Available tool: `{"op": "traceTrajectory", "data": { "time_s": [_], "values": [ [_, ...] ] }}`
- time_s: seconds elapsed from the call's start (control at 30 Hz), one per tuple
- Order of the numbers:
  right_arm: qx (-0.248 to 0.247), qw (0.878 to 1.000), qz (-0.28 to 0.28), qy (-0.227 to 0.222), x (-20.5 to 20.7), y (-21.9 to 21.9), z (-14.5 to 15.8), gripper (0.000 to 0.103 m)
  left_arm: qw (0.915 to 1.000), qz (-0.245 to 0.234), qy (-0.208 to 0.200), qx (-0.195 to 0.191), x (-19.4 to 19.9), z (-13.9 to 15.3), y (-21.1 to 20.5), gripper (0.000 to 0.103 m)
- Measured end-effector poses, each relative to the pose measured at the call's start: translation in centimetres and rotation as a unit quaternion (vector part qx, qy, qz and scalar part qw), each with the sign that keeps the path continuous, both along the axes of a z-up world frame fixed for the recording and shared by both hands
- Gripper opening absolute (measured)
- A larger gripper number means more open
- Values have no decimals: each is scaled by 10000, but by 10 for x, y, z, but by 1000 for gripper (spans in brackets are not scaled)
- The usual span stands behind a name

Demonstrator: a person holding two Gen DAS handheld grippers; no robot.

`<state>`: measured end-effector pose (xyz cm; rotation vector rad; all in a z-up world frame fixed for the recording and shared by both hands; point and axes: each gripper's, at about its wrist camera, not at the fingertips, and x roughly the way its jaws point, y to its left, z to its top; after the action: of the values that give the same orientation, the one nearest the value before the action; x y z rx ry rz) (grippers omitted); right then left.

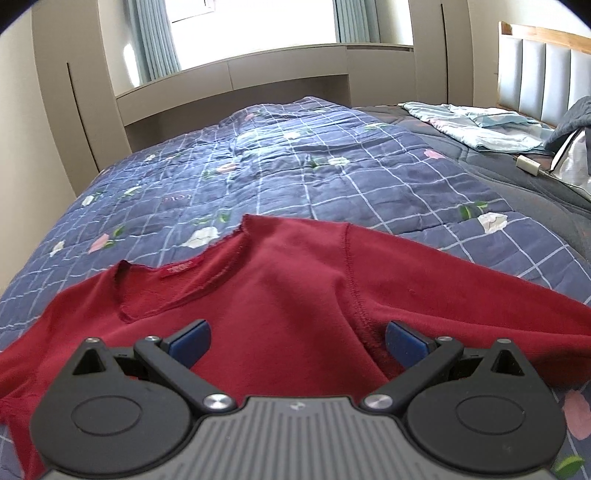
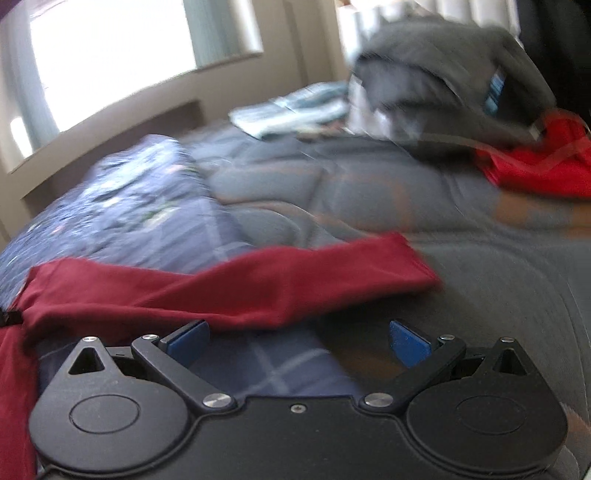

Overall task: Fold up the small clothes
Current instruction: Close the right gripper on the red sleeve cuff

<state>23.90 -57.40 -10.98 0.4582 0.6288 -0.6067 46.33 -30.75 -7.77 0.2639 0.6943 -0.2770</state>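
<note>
Navy quilted cotton with a white grid and pale flowers covers the bed (image 1: 295, 173) I am working over; a darker grey quilt (image 1: 517, 177) lies along its right side. Beyond the bed I see beige built-in cabinets (image 1: 74, 92), a bright window (image 1: 255, 26) with blue-grey curtains, and a padded headboard (image 1: 543, 66) at the far right. A folded light blue cloth (image 1: 487, 129) lies near the headboard, with a small white charger (image 1: 528, 164) just beside it.

My left gripper (image 1: 297, 341) sits low and level over a dark red long-sleeved shirt (image 1: 280, 288), its blue pads (image 1: 192, 341) spread wide with nothing between them. That shirt lies spread on the bedspread directly under and ahead of this gripper, neckline to the left of centre, the shoulder seam running down to the right pad.

My right gripper (image 2: 299, 343) also stands wide apart and empty; its view is motion-blurred. The shirt's sleeve (image 2: 258, 288) stretches across the bedspread just ahead of its pads, cuff end pointing right onto the grey quilt. A heap of grey clothing (image 2: 443, 81) and a bright red garment (image 2: 535, 162) lie farther back on the right.
</note>
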Motion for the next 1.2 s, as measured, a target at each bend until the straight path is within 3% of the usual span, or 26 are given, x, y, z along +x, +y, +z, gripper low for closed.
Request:
{"op": "traceTrajectory", "data": {
  "time_s": [0.13,0.27,0.4,0.57,0.73,0.8,1.0,1.13,1.2],
  "values": [
    [666,9973,-189,-263,-8,-20,-9,103,10000,-61,67,-17,3,-11,0,103],
    [1153,9897,-127,-840,-15,-28,-11,103,9999,-129,-10,-53,0,-17,3,103],
    [1837,9725,-180,-1418,-23,-38,-19,103,9998,-168,-10,-90,0,-17,5,103],
    [2381,9497,-853,-1849,-23,-56,-25,101,9993,-174,113,-314,1,-13,14,103],
    [2287,9459,-1472,-1772,-17,-64,-20,77,9979,-100,73,-639,1,2,35,103],
    [2238,9444,-1691,-1715,-16,-65,-19,53,9971,-36,71,-754,3,8,44,103],
    [1978,9443,-2008,-1697,-24,-69,-16,11,9970,133,131,-757,6,15,59,103],
    [1436,9603,-1502,-1860,-13,-72,11,6,9969,169,140,-755,4,15,63,103],
    [1137,9610,-1010,-2311,-9,-74,37,6,9968,164,118,-769,2,16,63,103]
  ]
}}
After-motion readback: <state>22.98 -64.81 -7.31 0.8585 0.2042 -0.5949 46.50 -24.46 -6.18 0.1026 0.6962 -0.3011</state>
